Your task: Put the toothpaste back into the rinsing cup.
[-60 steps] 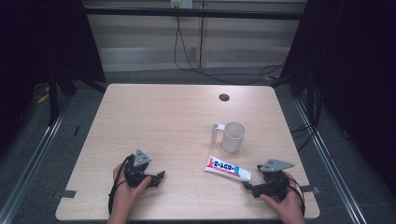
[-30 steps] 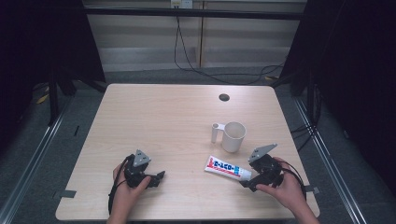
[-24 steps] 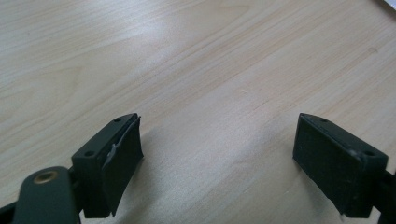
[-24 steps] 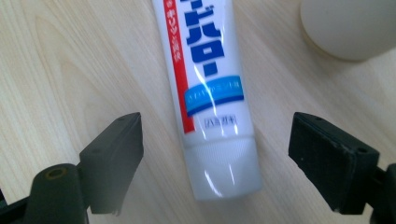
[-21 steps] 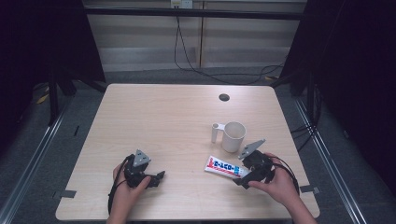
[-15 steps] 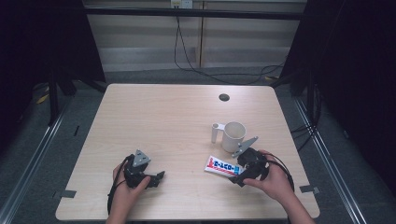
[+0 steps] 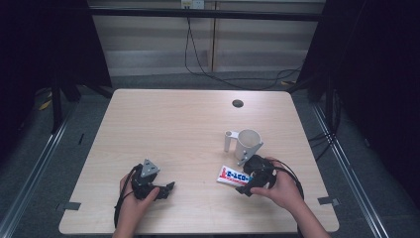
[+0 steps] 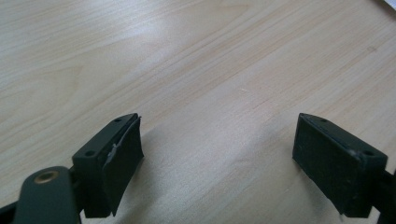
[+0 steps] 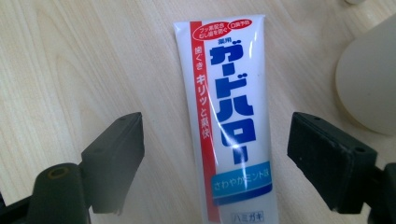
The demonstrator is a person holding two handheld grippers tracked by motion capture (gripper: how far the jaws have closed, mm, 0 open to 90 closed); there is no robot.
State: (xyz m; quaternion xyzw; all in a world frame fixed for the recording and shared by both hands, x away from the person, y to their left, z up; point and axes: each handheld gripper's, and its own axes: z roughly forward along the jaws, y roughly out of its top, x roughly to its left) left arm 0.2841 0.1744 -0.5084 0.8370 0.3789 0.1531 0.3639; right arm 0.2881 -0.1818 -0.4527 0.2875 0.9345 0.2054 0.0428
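Note:
A white toothpaste tube [image 7: 233, 176] with red and blue print lies flat on the wooden table [image 7: 188, 129], just in front of a cream mug [image 7: 246, 143] whose handle points left. My right gripper [image 7: 246, 184] is open over the tube's right end. In the right gripper view the tube [image 9: 229, 116] runs lengthwise between the two spread jaws, and the mug [image 9: 369, 79] sits at the right edge. My left gripper [image 7: 166, 189] rests open near the table's front left. In the left gripper view its fingers [image 8: 114, 158] have only bare wood between them.
A dark round cable hole [image 7: 237, 103] sits in the table near its back edge. Black cables trail from both grippers toward the front edge. Dark frame posts and floor rails stand around the table.
My right gripper has moved left and forward from the front right corner until its jaws straddle the tube's right end. The left gripper, tube and mug have stayed put.

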